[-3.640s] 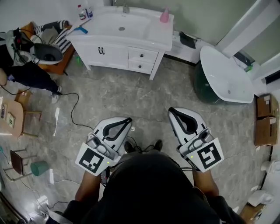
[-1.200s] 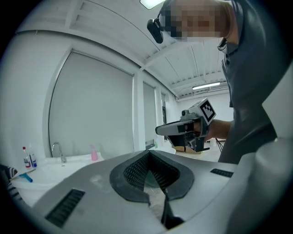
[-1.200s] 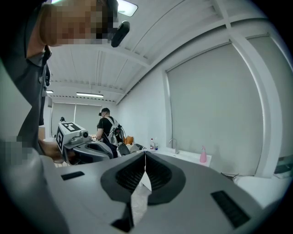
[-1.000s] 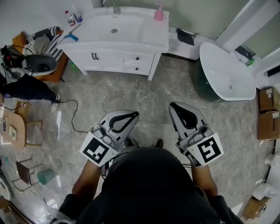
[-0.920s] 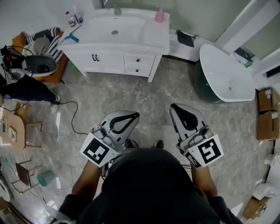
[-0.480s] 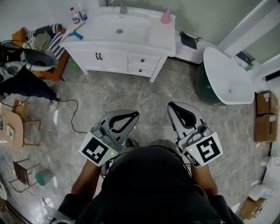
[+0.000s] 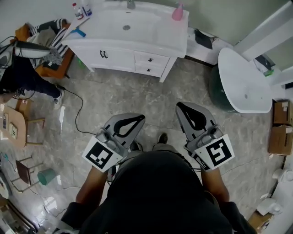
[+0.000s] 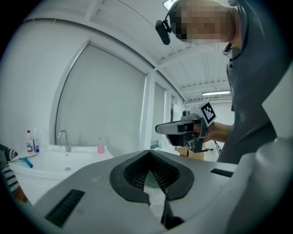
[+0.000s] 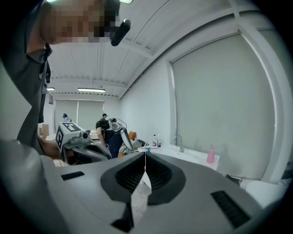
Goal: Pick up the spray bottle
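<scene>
The pink spray bottle [image 7: 177, 12] stands upright at the back right corner of the white bench [image 7: 151, 35], just right of the faucet [image 7: 131, 4] and the sink basin [image 7: 139, 20], and nothing is touching it. Over at the back left corner we see two small bottles [image 7: 80, 9], with a blue tool [image 7: 79, 32] lying near the left edge. Now to us: we stand well back on the grey stone floor [image 7: 119, 98], both grippers held out in front of the body and pointing toward the bench. The left gripper [image 7: 133, 119] has its jaws pressed together at the tips with nothing between them. The right gripper [image 7: 181, 107] shows the same, jaws together and empty. In both gripper views the spray bottle is a small pink shape far beyond the tips. So by our reading the task has barely begun: nothing is grasped and the bench is not yet reached. What's left is the approach to the bench and a spreading of one pair of jaws, most likely the right since the bottle sits on that side. Then comes a pinch round the bottle's body, and the lift.
</scene>
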The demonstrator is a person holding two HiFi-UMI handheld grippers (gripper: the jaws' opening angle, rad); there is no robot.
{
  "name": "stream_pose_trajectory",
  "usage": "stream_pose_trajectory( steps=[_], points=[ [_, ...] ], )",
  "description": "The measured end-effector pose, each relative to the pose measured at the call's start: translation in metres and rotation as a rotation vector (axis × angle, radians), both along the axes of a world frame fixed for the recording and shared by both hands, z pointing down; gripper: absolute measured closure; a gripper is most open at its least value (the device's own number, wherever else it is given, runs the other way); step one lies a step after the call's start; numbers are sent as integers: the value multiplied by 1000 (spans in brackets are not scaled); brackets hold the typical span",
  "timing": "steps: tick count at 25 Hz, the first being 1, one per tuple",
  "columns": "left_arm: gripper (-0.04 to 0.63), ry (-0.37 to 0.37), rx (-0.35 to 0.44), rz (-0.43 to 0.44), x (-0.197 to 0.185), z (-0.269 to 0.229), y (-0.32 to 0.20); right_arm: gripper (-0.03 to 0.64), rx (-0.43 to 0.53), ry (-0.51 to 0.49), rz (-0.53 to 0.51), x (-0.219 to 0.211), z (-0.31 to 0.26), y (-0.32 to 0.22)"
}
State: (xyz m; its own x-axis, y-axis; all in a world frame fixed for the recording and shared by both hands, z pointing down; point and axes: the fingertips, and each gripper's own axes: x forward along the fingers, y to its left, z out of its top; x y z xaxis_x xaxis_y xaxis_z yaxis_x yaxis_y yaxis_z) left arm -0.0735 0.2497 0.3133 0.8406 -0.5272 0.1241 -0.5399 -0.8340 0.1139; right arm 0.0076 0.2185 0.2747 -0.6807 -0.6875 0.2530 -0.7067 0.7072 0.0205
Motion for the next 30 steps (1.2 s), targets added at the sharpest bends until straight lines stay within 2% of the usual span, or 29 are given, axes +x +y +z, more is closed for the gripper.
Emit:
stream_pose_trajectory(
  steps=[3, 9, 15, 20, 25, 28, 30],
  points=[
    [592, -21, 4, 28, 35, 4, -17, 607, -13, -3, -8, 26, 6, -17],
    [592, -14, 44, 67, 100, -6, -47, 607, -24, -10, 33, 87, 11, -47],
    [592, -40, 58, 74, 140, -11, -63, 607, -26, -35, 35, 126, 12, -63],
    [592, -71, 65, 82, 142, -8, -68, 607, -52, -37, 49, 133, 27, -80],
    [592, -69, 6, 152, 118, 10, -77, 607, -14, -36, 109, 109, 19, -101],
    [592, -90, 101, 257, 102, -1, -92, 607, -15, -70, 180, 90, 14, -104],
    [592, -73, 117, 268, 84, -9, -106, 607, -32, -55, 184, 69, 19, -106]
  ],
)
